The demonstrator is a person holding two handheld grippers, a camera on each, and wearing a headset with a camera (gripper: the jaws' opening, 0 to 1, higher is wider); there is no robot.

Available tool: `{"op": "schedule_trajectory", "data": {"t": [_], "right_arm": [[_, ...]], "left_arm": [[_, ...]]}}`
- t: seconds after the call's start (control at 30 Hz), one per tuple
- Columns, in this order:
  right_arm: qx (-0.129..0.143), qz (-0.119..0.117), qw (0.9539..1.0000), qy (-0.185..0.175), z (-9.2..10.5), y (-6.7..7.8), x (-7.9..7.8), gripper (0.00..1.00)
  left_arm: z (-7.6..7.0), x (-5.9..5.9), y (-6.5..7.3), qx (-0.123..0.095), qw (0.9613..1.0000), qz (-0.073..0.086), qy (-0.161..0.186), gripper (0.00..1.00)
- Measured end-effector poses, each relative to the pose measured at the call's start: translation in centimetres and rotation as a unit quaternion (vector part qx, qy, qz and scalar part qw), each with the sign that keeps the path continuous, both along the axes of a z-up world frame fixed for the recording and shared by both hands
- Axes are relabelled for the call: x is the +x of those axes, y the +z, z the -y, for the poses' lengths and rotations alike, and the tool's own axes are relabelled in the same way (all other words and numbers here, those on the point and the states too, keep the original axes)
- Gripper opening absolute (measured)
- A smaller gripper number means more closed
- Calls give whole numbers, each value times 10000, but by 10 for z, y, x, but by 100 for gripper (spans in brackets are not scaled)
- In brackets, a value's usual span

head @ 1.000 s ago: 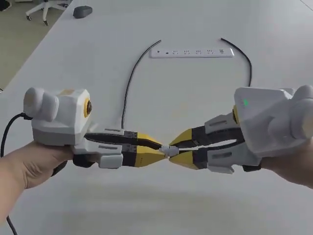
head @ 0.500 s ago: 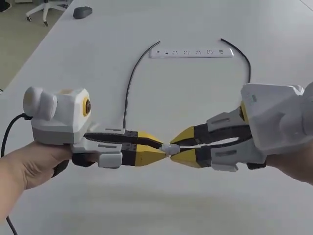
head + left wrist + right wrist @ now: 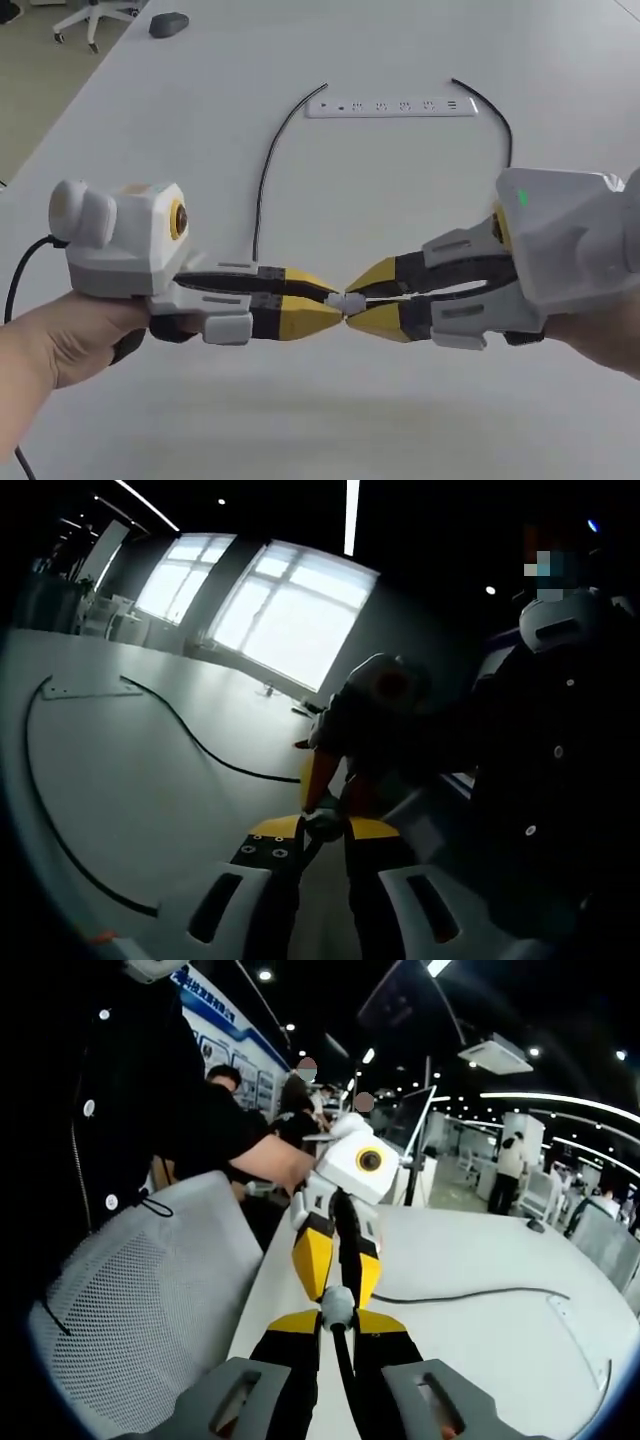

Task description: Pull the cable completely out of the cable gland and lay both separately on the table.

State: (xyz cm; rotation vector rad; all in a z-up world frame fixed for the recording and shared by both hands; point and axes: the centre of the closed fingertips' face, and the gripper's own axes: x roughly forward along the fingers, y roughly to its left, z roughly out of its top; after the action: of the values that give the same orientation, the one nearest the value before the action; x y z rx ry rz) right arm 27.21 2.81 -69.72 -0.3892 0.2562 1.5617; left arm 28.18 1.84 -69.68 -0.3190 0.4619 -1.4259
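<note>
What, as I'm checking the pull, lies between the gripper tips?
The cable gland, its black cable running back inside the right gripper; see head view, right gripper view.

A white power strip (image 3: 392,107) lies on the counter (image 3: 400,200). Far left of the strip sits a small grey object (image 3: 169,24), and beyond that an office chair (image 3: 90,18) on the floor.

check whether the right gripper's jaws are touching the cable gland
Touching. The right gripper view shows the right gripper with both yellow jaws pressed against the pale cable gland, no gap.
</note>
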Motion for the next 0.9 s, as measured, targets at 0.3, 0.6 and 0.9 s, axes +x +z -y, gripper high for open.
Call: {"op": "schedule_trajectory", "data": {"t": [0.3, 0.6, 0.9], "right_arm": [[5, 16, 10000, -16, 0, -1, 0, 6], [-135, -75, 9999, 69, 2, -5, -3, 7], [-169, -633, 9978, -113, 3, -1, 1, 8]], "left_arm": [[1, 0, -1, 73, 10000, 53, 29, 16], [4, -2, -4, 248, 9997, 54, 18, 15], [1, 2, -7, 478, 9985, 246, 44, 15]]}}
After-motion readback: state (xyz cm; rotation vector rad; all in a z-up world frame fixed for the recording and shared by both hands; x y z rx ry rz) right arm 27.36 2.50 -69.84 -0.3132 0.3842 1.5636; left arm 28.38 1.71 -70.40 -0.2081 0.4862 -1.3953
